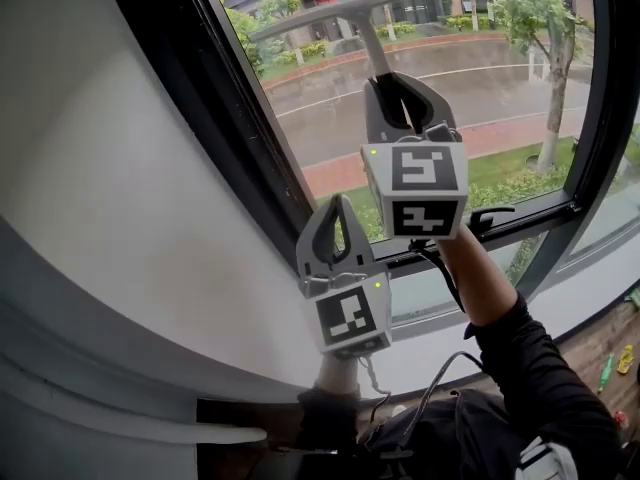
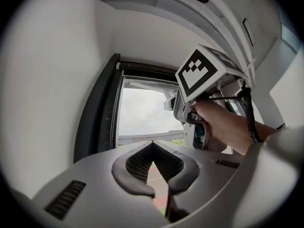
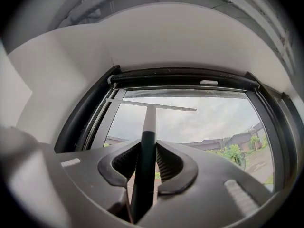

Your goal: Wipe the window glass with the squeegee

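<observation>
Here, your left gripper (image 1: 338, 204): jaws closed together, empty, lower than the right one.
Squeegee (image 1: 372, 43): blade lies across the top of the window glass (image 1: 480, 78), toward its left side.
Your right gripper (image 1: 405, 86): clamped on the squeegee's handle.

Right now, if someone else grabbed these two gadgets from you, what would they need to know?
Right gripper: fingers shut on the handle of the squeegee, held high.
Left gripper: shut, empty, lower down near the bottom frame.
Squeegee blade: at the upper left of the window glass, close to the frame. I can't tell if it touches the glass.
Done: squeegee in hand and up at the glass. No wiped streaks show.
Left: probably pull the blade down the pane, then cover the rest.
</observation>
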